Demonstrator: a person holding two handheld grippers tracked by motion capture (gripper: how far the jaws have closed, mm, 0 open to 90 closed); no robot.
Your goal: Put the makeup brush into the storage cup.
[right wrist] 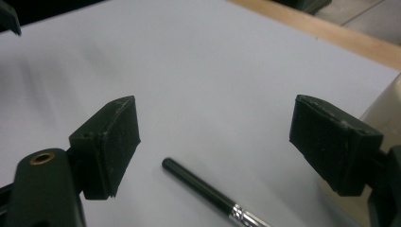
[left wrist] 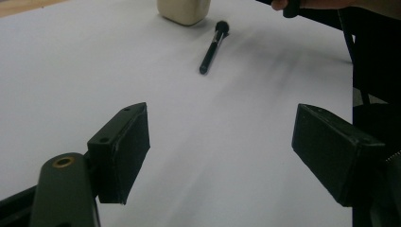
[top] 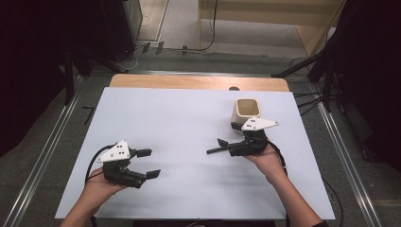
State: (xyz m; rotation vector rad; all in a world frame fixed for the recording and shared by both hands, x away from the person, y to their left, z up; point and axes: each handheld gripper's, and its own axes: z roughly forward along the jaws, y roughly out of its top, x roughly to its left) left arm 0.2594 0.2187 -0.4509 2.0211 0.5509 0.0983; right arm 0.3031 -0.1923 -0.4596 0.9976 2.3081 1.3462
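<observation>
High view: there's a black brush (top: 215, 150) lying flat on the white sheet (top: 189, 118) that covers the table, right of centre, with its handle end pointing left. The right gripper (top: 226, 134) sits right over the brush's other end, so that bit is hidden from above. Jaws are spread wide and nothing's in them. The right gripper view backs that up: the handle (right wrist: 198, 186) lies on the sheet between the two open jaws, with a silver ferrule (right wrist: 243, 215) showing near the bottom edge, and neither jaw touches it.

Just behind that gripper stands a cream cup (top: 248, 112), squarish mouth, upright, looks empty as far as I can see. In the left gripper view the brush's bristle end (left wrist: 222, 26) is just beside the cup's base (left wrist: 183, 10), maybe touching, can't tell.

The left gripper (top: 150, 163) is well apart on the left side of the sheet, held in a hand (top: 101, 187), jaws wide open too, holding nothing.
</observation>
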